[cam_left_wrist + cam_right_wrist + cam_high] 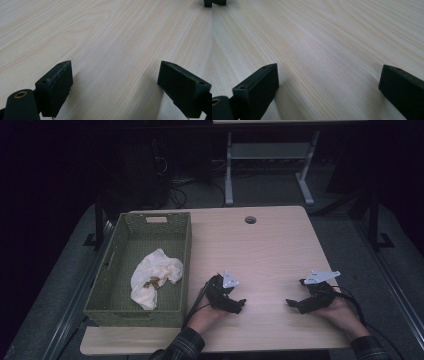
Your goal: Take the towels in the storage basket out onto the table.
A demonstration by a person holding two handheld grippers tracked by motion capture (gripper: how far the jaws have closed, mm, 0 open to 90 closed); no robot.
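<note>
Both forearms enter at the near table edge in the high view, in dark plaid sleeves. Left hand holds the black two-jaw left gripper (242, 304) low over the pale wood-grain table (265, 250), pointing toward the middle. Right hand holds the matching black right gripper (290, 303), likewise low and pointing inward, so the two tips face each other with bare wood between them. Each carries a grey three-cornered plate on top.

Left gripper view: jaws spread wide, nothing between them, bare table beneath. Right gripper view: jaws spread wide, nothing held, same bare wood beneath.

Nearest object: crumpled white cloth (154, 275) with a brownish stain at its centre, lying inside the olive-green woven rectangular basket (185, 251). Basket stands at the table's left side, just beside the left gripper; cloth untouched by either gripper.
</note>
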